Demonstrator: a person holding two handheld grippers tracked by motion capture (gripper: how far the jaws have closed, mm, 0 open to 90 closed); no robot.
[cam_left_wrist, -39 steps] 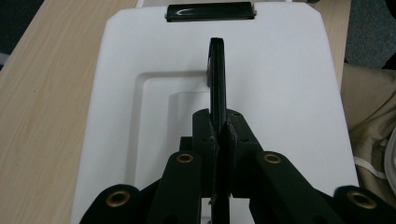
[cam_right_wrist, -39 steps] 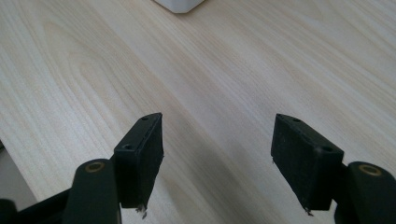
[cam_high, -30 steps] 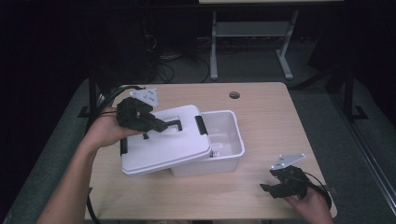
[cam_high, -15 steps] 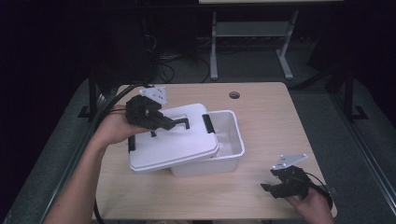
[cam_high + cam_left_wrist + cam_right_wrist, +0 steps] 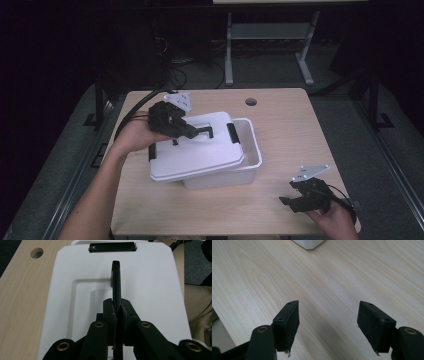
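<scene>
In the high view the white lid [image 5: 197,155] covers most of the white bin [image 5: 250,160], so the bin's inside is hidden except for a strip at its right end, and the person's left hand [image 5: 132,137] hides the lid's near-left corner. In the left gripper view the lid's black handle [image 5: 116,282] vanishes between the closed pads, and the bottom edge cuts off the lid. In the right gripper view the top edge leaves just one bin corner [image 5: 309,243].

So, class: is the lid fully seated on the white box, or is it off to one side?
Off to one side: the lid sits askew, leaving the box's right end uncovered.
</scene>
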